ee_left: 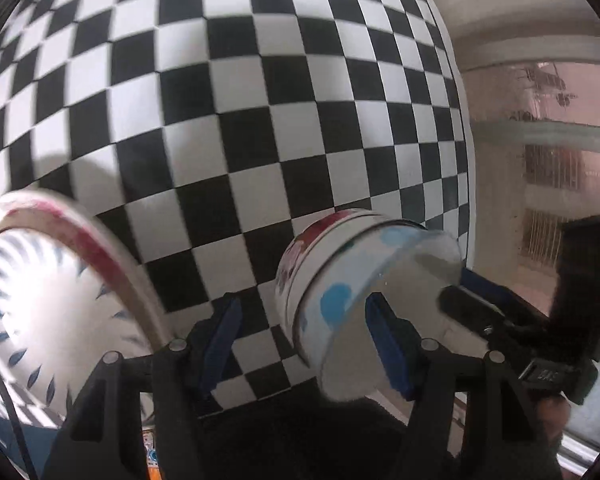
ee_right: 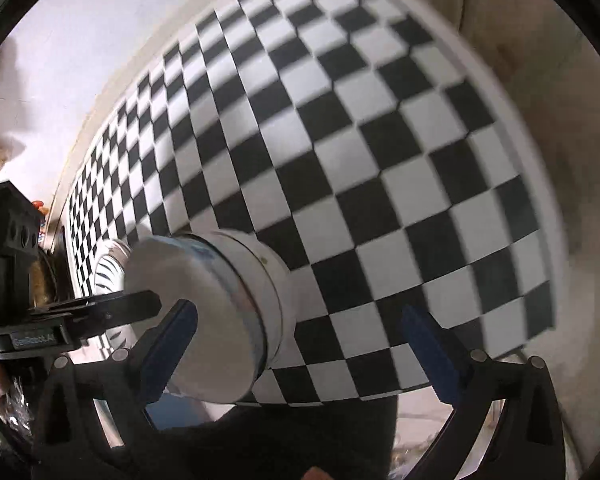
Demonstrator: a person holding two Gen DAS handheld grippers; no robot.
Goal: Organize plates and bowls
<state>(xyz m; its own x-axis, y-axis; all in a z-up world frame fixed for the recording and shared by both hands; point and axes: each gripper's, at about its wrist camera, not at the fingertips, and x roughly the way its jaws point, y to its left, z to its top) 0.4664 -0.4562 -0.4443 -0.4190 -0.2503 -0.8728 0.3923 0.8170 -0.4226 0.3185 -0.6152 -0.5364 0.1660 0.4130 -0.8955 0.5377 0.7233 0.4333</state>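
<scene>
Both wrist views steeply down, close — shared checkered table [ee_left: 260, 100].

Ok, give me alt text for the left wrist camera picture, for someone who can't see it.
Open left tongs with blue pads point down at a black and white checkered table, their right pad inside the top bowl of two stacked bowls. A white plate with blue dashes and a red rim lies at the left. The right tongs reach in from the right.
</scene>
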